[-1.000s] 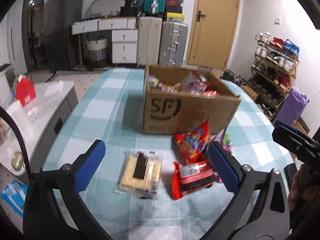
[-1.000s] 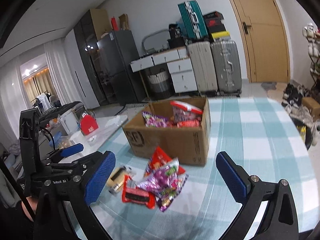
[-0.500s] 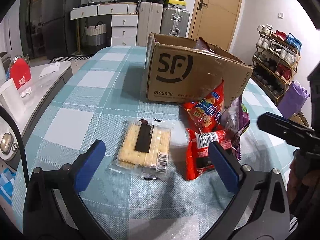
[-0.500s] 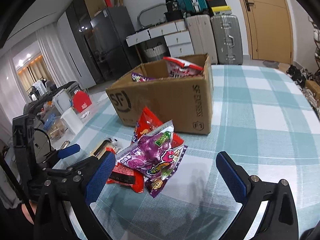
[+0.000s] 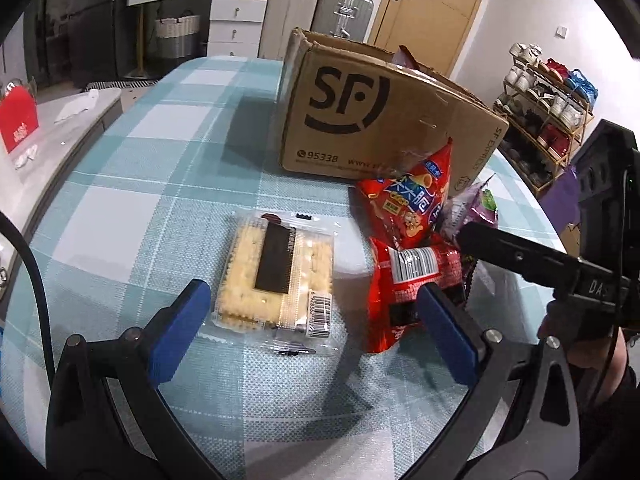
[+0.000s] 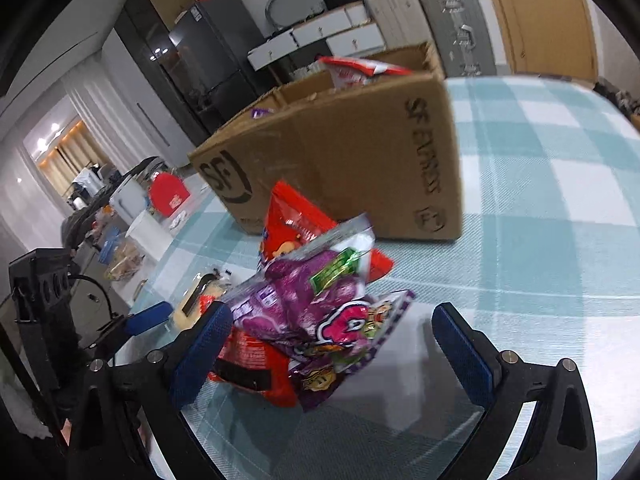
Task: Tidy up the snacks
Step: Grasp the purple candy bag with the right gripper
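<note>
My left tool spread wide, straddling cracker pack on bench. Right tool spread too, purple snack bag between fingers, ungripped.

The counter wears a woven cloth, matt and coarse, its weave plain to see. The cardboard box is dull brown paperboard, creased at its upper edge, with clear glossy tape across its front. The cracker packet is clear, shiny plastic film with a crimped seam. The red snack bags and the purple candy bag are glossy crinkled foil-like film that catches the light. The left gripper has fingers with blue pads of finely textured, matt finish on smooth black plastic arms with bright metal screws.
</note>
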A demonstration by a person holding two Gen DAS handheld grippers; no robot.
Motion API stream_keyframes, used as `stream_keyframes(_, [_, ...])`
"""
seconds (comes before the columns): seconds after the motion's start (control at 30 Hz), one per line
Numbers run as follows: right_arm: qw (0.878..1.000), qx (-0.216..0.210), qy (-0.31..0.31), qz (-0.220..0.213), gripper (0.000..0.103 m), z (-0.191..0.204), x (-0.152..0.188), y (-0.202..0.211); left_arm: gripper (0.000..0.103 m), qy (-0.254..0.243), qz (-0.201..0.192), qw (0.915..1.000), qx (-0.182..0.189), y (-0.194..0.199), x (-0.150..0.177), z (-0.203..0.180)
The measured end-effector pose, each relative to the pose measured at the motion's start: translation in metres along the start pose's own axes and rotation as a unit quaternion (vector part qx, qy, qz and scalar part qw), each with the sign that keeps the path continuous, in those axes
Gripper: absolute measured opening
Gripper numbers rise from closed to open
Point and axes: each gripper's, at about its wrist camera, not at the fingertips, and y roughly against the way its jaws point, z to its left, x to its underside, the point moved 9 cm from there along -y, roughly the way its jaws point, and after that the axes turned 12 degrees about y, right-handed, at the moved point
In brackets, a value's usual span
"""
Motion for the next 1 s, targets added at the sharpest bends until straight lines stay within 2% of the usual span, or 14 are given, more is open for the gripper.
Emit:
stream_keyframes(0.17, [1.000, -0.011, -0.010, -0.006, 0.101, 0.002, -0.001, -0.008, 0.103, 0.006, 0.007, 1.0000, 0.003, -0.005, -0.001, 0.002])
stream_keyframes(0.2, [1.000, -0.015, -0.013, -0.007, 0.096, 0.002, -0.001, -0.009, 0.103, 0.007, 0.008, 0.9999, 0.003, -0.006, -0.001, 0.002])
stream_keyframes(0.23, [1.000, -0.020, -0.014, -0.007, 0.086, 0.003, -0.002, -0.011, 0.103, 0.007, 0.008, 0.9999, 0.003, -0.005, -0.001, 0.002])
stream_keyframes(0.37, [1.000, -0.021, -0.015, -0.007, 0.075, 0.005, -0.002, -0.011, 0.103, 0.012, 0.010, 0.9999, 0.005, -0.005, 0.000, 0.004])
stream_keyframes(0.43, [1.000, -0.021, -0.020, -0.011, 0.055, 0.003, -0.002, -0.010, 0.103, 0.016, 0.008, 0.9998, 0.006, -0.006, -0.002, 0.005])
stream_keyframes(0.73, [0.999, -0.022, -0.018, -0.023, 0.047, 0.007, -0.002, -0.003, 0.103, 0.024, 0.008, 0.9997, 0.007, -0.006, -0.002, 0.006])
stream_keyframes(1.0, [0.999, -0.016, -0.028, -0.041, 0.047, 0.004, 0.002, 0.010, 0.103, 0.032, 0.007, 0.9994, 0.012, -0.005, -0.003, 0.009])
